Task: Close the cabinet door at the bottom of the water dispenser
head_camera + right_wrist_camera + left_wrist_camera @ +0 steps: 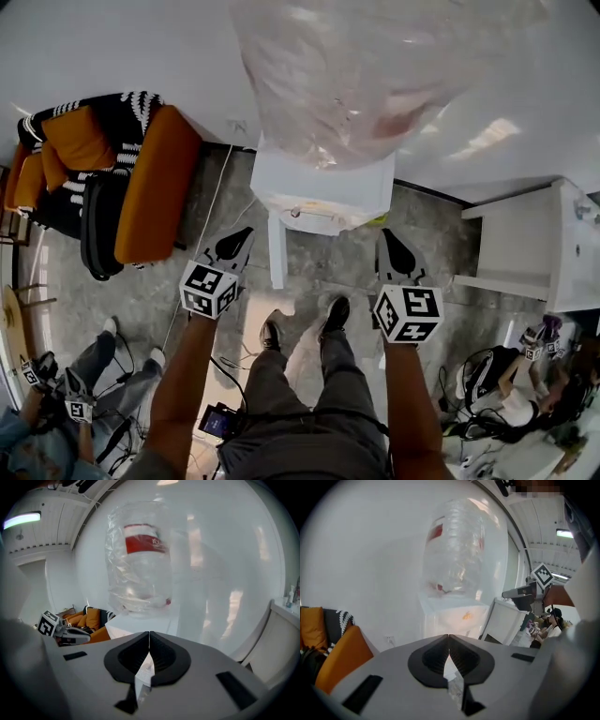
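Observation:
The white water dispenser (323, 192) stands against the wall, with a plastic-wrapped bottle (361, 75) on top. Its bottom cabinet door (277, 251) swings out toward me, edge-on, below the dispenser's left side. My left gripper (242, 236) is shut and empty, just left of that door. My right gripper (387, 236) is shut and empty too, to the right of the dispenser's base. In the left gripper view the gripper (449, 638) points at the dispenser (452, 616). In the right gripper view the gripper (149, 634) faces the bottle (140, 559).
An orange and black sofa (122, 178) stands on the left, and a white cabinet (525, 248) on the right. My shoes (333, 314) are on the stone floor before the dispenser. A cable (202, 225) runs down the floor. Seated people (66, 394) are at both lower corners.

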